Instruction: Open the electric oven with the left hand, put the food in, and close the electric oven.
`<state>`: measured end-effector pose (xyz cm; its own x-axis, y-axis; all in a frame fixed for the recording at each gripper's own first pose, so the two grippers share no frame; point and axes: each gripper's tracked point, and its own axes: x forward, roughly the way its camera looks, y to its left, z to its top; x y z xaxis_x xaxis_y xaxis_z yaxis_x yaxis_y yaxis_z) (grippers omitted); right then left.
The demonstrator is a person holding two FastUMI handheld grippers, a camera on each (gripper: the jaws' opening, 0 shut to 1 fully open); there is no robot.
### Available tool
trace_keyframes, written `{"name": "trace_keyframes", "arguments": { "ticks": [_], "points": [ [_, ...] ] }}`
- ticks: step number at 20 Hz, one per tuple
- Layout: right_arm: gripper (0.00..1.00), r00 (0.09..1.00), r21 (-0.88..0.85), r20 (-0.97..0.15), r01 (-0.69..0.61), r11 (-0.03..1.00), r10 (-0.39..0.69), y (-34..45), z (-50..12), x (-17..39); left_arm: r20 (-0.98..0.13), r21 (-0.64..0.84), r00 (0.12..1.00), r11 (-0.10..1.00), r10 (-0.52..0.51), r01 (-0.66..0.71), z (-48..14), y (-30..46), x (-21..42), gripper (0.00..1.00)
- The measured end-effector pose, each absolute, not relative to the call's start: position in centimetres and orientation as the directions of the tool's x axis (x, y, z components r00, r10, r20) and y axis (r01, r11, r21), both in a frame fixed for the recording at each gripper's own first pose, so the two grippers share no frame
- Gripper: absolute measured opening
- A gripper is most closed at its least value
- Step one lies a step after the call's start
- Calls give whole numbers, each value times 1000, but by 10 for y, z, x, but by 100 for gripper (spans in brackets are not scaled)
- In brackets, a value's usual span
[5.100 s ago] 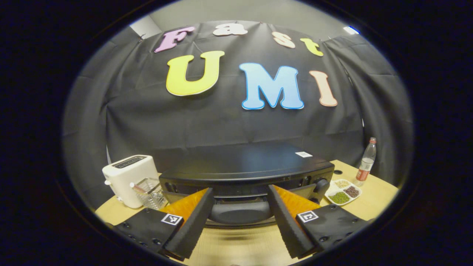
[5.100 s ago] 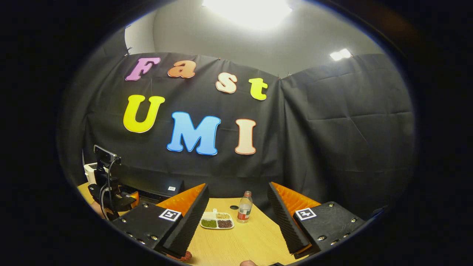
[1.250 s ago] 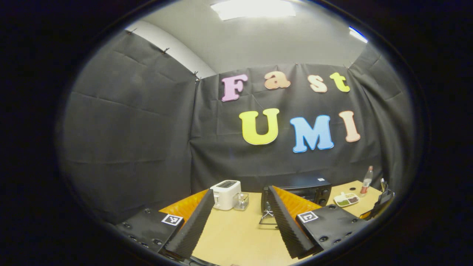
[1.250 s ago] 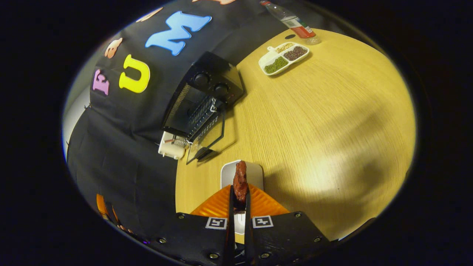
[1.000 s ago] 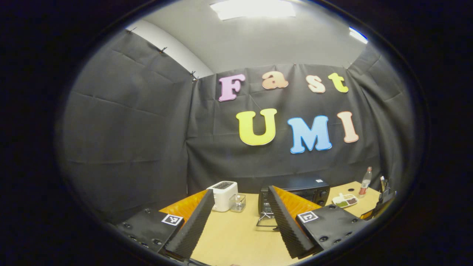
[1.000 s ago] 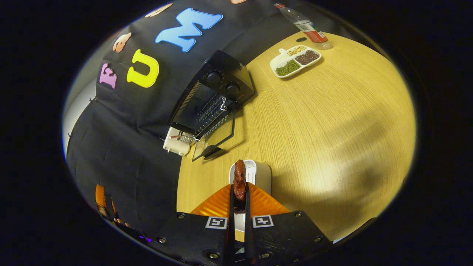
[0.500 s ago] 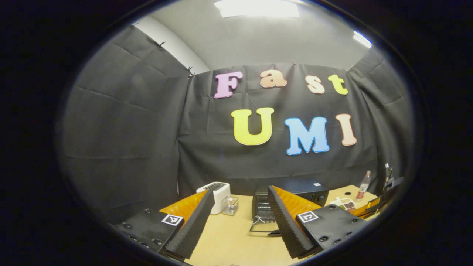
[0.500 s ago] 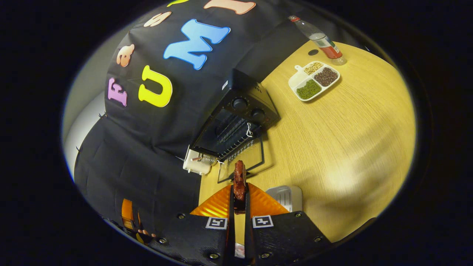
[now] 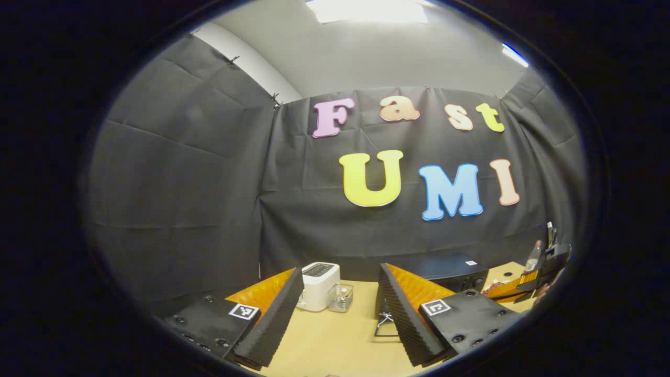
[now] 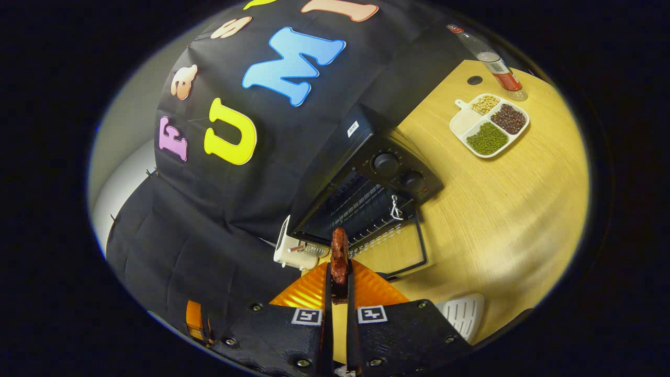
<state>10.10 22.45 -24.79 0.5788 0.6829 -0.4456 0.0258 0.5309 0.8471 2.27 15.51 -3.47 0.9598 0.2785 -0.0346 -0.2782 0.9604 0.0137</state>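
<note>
Right gripper (image 10: 338,293) fingers nearly closed, pinching a reddish-brown piece of food (image 10: 339,255) that sticks up past the fingertips. Behind it, at the tabletop's (image 10: 502,209) near edge, a white ribbed dish (image 10: 463,310) sits empty. Past the food, the electric oven (image 10: 366,193) stands at the tabletop's back edge against the black cloth wall, door (image 10: 398,251) dropped open flat toward the front, wire rack visible inside, two knobs on the panel. White toaster (image 10: 285,251) just beside the oven's far side. Farther along the back edge, a divided plate (image 10: 489,131) of green, dark and pale beans, with a bottle (image 10: 494,60) near it at the back corner. Left gripper (image 9: 340,314) fingers spread wide, holding nothing, hanging above the tabletop well apart from the oven (image 9: 450,269); toaster (image 9: 319,277) and a small clear container (image 9: 341,297) show between its fingers, farther back. The right gripper (image 9: 515,289) shows at the right edge.
</note>
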Motion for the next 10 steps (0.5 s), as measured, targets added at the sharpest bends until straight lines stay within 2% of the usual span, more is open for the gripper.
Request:
{"name": "trace_keyframes", "arguments": {
  "ticks": [6,7,8,10],
  "points": [
    [10,616,852,-422,17,524,665,273,-261,142,-55,29,948,949,315,-314,-48,202,38,100],
    [10,623,853,-419,21,522,660,280,-264,148,-57,35,946,948,318,-317,-48,210,41,97],
    [10,631,853,-418,26,521,654,285,-267,155,-62,41,945,947,322,-320,-50,218,42,100],
    [10,652,851,-416,32,524,635,295,-274,166,-73,50,942,945,326,-323,-57,229,48,100]
  ]
}}
